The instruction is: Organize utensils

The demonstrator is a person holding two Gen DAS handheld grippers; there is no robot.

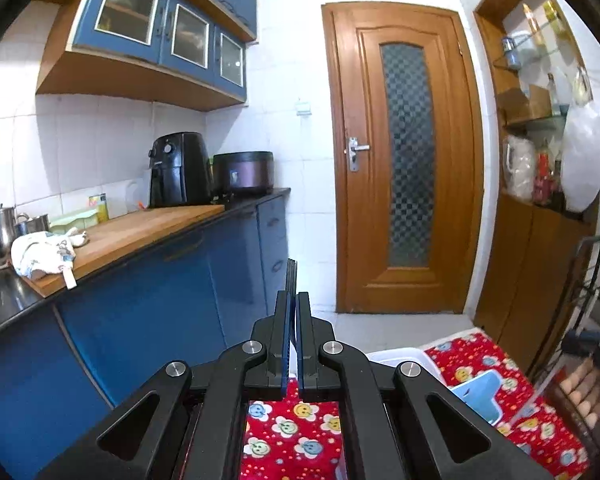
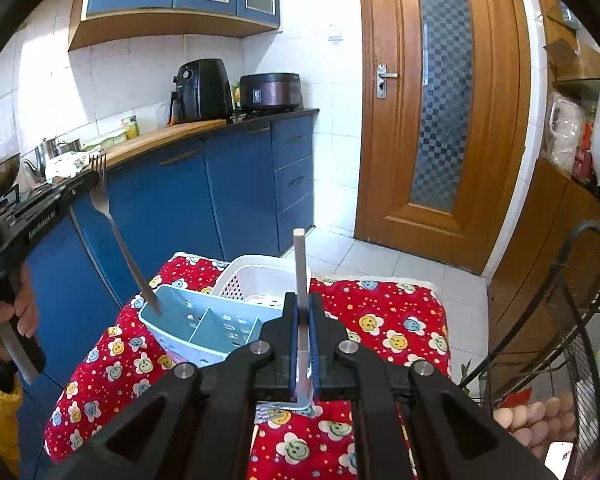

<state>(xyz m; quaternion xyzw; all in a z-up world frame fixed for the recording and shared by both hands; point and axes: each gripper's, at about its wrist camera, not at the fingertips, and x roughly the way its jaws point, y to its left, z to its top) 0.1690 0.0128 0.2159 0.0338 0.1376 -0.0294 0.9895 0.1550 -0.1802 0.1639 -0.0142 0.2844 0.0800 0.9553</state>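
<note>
my left gripper point(image 1: 293, 300) has its jaws pinched narrow on a fork point(image 2: 107, 216). in the left wrist view only a thin dark edge of it rises from between the pads. in the right wrist view, the whole fork shows at the left, tines up, tilted, its handle end hanging just above or at the rim of the light blue divided caddy point(image 2: 204, 326); i cannot tell if it touches.

my right gripper point(image 2: 302, 312) is also closed narrow, clamped on a second metal utensil point(image 2: 300, 264). its flat handle stands upright above the pads, and its working end, apparently fork tines, pokes out below them.

the caddy sits on a red flowered cloth point(image 2: 396, 320) covering a small table. a white perforated basket point(image 2: 256, 276) is just behind the caddy, touching or nearly so.

beyond the table stand blue kitchen cabinets point(image 2: 188, 204), with a wooden board on the counter, a black air fryer point(image 2: 200, 90) and a dark cooker point(image 2: 270, 90). a wooden door point(image 2: 444, 112) is at the right. a wire rack at the far right holds eggs point(image 2: 536, 420). a hand point(image 2: 8, 312) grips the left gripper's handle at the left edge.
</note>
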